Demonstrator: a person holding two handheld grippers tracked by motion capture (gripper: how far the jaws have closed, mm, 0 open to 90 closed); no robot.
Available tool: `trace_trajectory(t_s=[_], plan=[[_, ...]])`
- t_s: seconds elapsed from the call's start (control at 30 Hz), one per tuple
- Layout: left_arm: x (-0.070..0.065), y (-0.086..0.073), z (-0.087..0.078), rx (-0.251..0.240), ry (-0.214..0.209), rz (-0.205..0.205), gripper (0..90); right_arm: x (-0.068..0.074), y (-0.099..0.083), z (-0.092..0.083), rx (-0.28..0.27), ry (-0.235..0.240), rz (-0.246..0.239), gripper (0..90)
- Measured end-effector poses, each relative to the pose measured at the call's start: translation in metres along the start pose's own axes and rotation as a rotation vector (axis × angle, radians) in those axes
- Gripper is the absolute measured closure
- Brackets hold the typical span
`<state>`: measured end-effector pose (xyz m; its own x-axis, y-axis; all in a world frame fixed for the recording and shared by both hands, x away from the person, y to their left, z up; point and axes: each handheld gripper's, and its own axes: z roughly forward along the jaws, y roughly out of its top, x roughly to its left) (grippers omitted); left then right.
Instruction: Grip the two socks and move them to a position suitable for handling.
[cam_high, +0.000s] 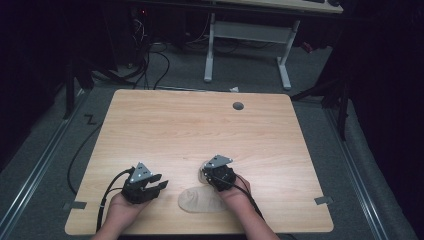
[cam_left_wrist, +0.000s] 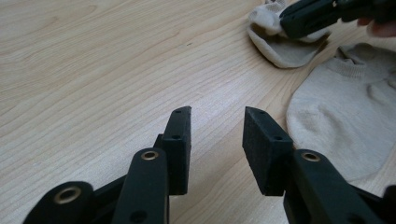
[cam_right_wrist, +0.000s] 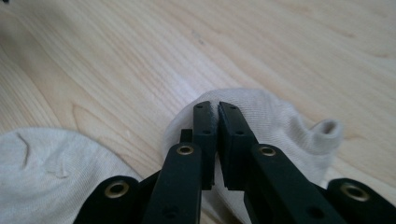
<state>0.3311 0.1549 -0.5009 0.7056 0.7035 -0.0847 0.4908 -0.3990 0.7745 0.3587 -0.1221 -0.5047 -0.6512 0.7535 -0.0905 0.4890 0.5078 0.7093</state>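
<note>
The bunched beige sock (cam_right_wrist: 280, 126) lies on the table (cam_high: 200, 120) near its front edge; we have the right gripper (cam_right_wrist: 218, 109) with its fingers pinched together on the fabric — probably to lift it clear. The flat sock (cam_left_wrist: 345, 107) rests just beside, so our left gripper (cam_left_wrist: 217, 116) hovers over bare wood — fingers apart, gripping nothing, ready to help.

Two short beige knitted cotton socks near the table's near edge. One beige sock (cam_high: 196, 201) spread flat, toe and ribbed cuff visible, lying nearest and slightly left. Second beige sock (cam_right_wrist: 280, 123) bunched and crumpled, lying just beyond the first and a little to the right, cuff opening gaping, fabric pinched between almost closed jaws.
</note>
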Motion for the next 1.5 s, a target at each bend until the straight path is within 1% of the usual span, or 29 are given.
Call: trace_trajectory(t_s=[0.1,0.17,0.2,0.3,0.37,0.4,0.43,0.5,0.53,0.67,0.7,0.73,0.77,0.8,0.83,0.87,0.9,0.93,0.97,1.07,1.1,1.13,1.17,1.2,1.23,1.3,1.33,1.43,1.5], plan=[[-0.001,0.0,0.0,0.001,0.0,0.002,62.5,-0.006,0.002,-0.013,-0.05,0.0,0.033,86.0],[-0.001,0.0,0.001,0.001,0.004,0.005,62.5,-0.008,0.002,-0.016,-0.065,-0.006,0.038,86.0],[-0.001,0.0,0.001,0.004,0.003,0.005,62.5,-0.013,0.002,-0.022,-0.086,-0.021,0.052,85.8],[-0.001,0.0,0.001,0.004,0.005,0.006,62.7,-0.02,0.0,-0.028,-0.102,-0.026,0.077,85.5],[-0.001,0.0,0.001,0.005,0.008,0.005,63.2,-0.032,-0.006,-0.036,-0.119,-0.035,0.121,85.0],[-0.001,0.0,0.001,0.005,0.008,0.005,63.2,-0.032,-0.006,-0.036,-0.119,-0.035,0.121,85.0],[-0.001,0.0,0.001,0.004,0.008,0.005,63.2,-0.039,-0.012,-0.041,-0.131,-0.047,0.143,84.7],[-0.001,0.0,0.001,0.004,0.009,0.004,63.3,-0.043,-0.015,-0.043,-0.134,-0.057,0.156,84.5],[-0.001,0.0,0.001,0.004,0.009,0.003,63.2,-0.051,-0.023,-0.047,-0.134,-0.068,0.18,83.9],[-0.001,0.0,0.002,0.006,0.009,0.004,63.2,-0.061,-0.035,-0.051,-0.128,-0.093,0.207,83.4],[-0.002,-0.001,0.002,0.006,0.011,0.004,63.2,-0.069,-0.046,-0.054,-0.12,-0.112,0.23,82.5],[-0.002,-0.001,0.002,0.007,0.011,0.005,63.2,-0.069,-0.046,-0.054,-0.12,-0.112,0.23,82.5],[-0.002,-0.001,0.002,0.011,0.012,0.008,63.2,-0.075,-0.055,-0.055,-0.11,-0.125,0.25,80.3],[-0.002,-0.001,0.002,0.011,0.012,0.008,63.2,-0.075,-0.055,-0.055,-0.11,-0.125,0.25,80.3],[-0.002,-0.001,0.003,0.012,0.012,0.009,63.2,-0.08,-0.065,-0.057,-0.098,-0.145,0.269,75.9],[-0.002,-0.001,0.003,0.012,0.012,0.009,63.2,-0.08,-0.065,-0.057,-0.098,-0.145,0.269,75.9],[-0.002,-0.001,0.003,0.015,0.012,0.013,63.2,-0.085,-0.071,-0.06,-0.099,-0.173,0.283,70.6],[-0.002,-0.001,0.003,0.015,0.012,0.013,63.2,-0.085,-0.071,-0.06,-0.099,-0.173,0.283,70.6],[-0.002,-0.001,0.004,0.014,0.015,0.014,63.2,-0.087,-0.071,-0.064,-0.111,-0.196,0.274,69.6],[-0.003,-0.001,0.004,0.016,0.014,0.011,63.2,-0.087,-0.066,-0.065,-0.121,-0.192,0.263,70.7],[-0.003,0.0,0.004,0.016,0.016,0.014,63.1,-0.087,-0.06,-0.06,-0.099,-0.178,0.24,73.2],[-0.003,0.0,0.004,0.016,0.016,0.014,63.1,-0.087,-0.06,-0.06,-0.099,-0.178,0.24,73.2],[-0.004,0.0,0.004,0.014,0.013,0.012,63.1,-0.087,-0.056,-0.049,-0.056,-0.157,0.23,75.6],[-0.004,0.0,0.004,0.014,0.013,0.012,63.0,-0.087,-0.056,-0.049,-0.056,-0.157,0.23,75.6],[-0.004,-0.001,0.004,0.015,0.011,0.016,62.9,-0.089,-0.054,-0.038,-0.015,-0.152,0.222,77.4],[-0.004,-0.001,0.004,0.018,0.011,0.01,62.8,-0.091,-0.053,-0.03,0.017,-0.15,0.21,78.2],[-0.004,-0.001,0.004,0.018,0.011,0.01,62.7,-0.091,-0.053,-0.03,0.017,-0.15,0.21,78.2],[-0.003,-0.002,0.006,0.018,0.004,0.003,61.4,-0.09,-0.057,-0.026,0.074,-0.149,0.204,78.3],[-0.003,-0.002,0.007,0.017,0.004,-0.001,60.4,-0.086,-0.062,-0.03,0.07,-0.144,0.204,78.3]])
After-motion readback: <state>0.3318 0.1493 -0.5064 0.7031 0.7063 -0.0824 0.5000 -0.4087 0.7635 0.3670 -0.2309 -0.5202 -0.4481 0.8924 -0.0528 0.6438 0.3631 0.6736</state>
